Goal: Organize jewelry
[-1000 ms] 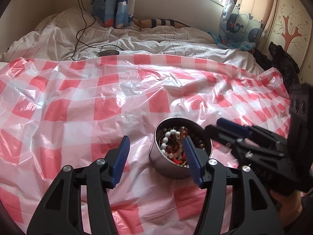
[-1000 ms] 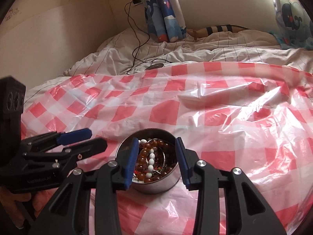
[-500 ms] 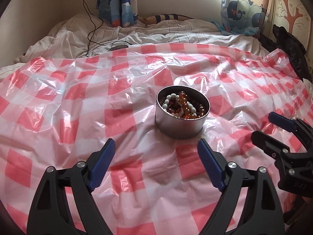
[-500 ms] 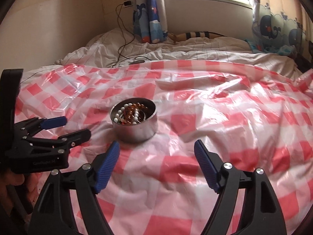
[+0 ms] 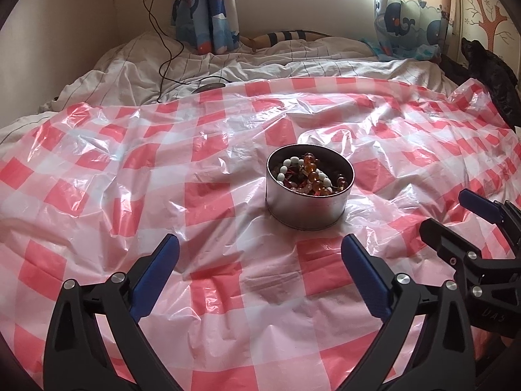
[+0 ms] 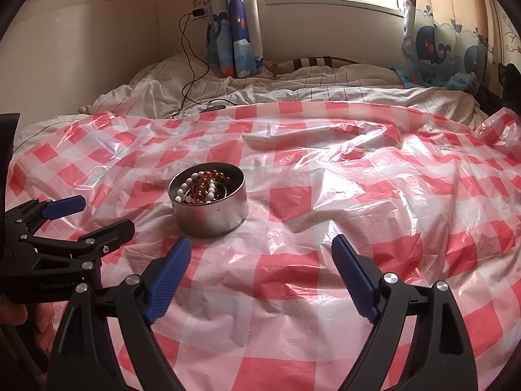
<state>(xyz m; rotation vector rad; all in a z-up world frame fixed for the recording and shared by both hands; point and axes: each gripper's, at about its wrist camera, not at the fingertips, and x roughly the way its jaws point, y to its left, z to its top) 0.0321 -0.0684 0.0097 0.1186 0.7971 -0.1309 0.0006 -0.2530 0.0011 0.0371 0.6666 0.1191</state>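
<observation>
A round metal tin (image 5: 309,210) stands on the red-and-white checked plastic sheet (image 5: 211,202). It holds bead bracelets (image 5: 307,174), white and amber. The tin also shows in the right wrist view (image 6: 211,218), with the beads (image 6: 200,189) inside it. My left gripper (image 5: 260,270) is open and empty, back from the tin on the near side. My right gripper (image 6: 260,270) is open and empty, near and to the right of the tin. Each gripper shows at the edge of the other's view, the right one (image 5: 456,215) and the left one (image 6: 94,215).
The checked sheet covers a bed with a rumpled white striped duvet (image 5: 260,62) behind it. A black cable (image 5: 162,49) runs from a wall socket to a small dark device (image 5: 208,87). Whale curtains (image 6: 237,22) hang at the back. Dark clothing (image 5: 488,68) lies far right.
Both grippers have drawn back from the tin and opened wide. One second ago both were close over the tin with fingers nearer together; now the tin stands apart from both.
</observation>
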